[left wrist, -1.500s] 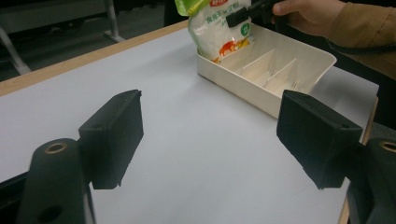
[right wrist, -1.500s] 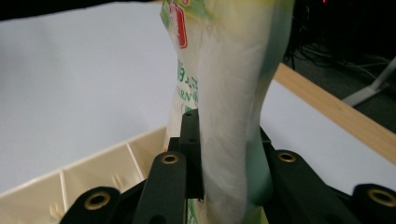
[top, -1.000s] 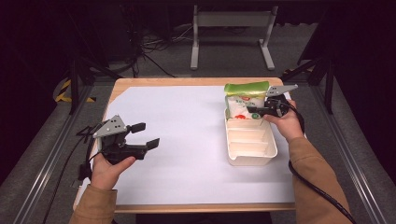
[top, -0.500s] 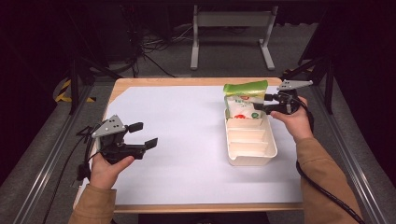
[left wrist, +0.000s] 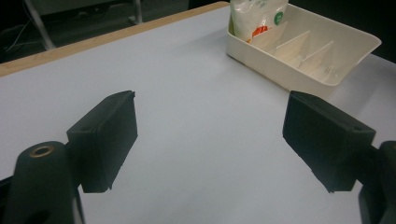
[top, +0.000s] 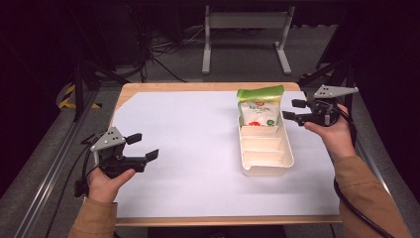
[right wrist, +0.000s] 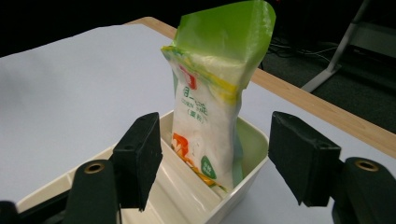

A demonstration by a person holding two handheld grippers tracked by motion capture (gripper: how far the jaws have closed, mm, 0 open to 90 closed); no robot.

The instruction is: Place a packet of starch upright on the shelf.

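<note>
A white bag with a green top (top: 259, 106) (right wrist: 215, 102) (left wrist: 258, 17) stands upright in the far compartment of a cream divided tray (top: 285, 157) (left wrist: 345, 56) (right wrist: 243, 186). My right gripper (top: 293, 110) (right wrist: 217, 158) is open just right of the tray, its jaws apart on either side of the bag as seen in the right gripper view, clear of it. My left gripper (top: 143, 147) (left wrist: 210, 140) is open with nothing between its jaws, held over the white sheet at the table's left front.
A white sheet (top: 188, 148) covers most of the wooden table (top: 148, 88). The tray's two nearer compartments hold nothing. Beyond the table are a metal stand (top: 245, 22), cables on the floor and a black rail (top: 44, 168) along the left side.
My right gripper let go of the bag and drew back to the right, off the tray. The bag stays standing in the tray. My left gripper barely moved.
</note>
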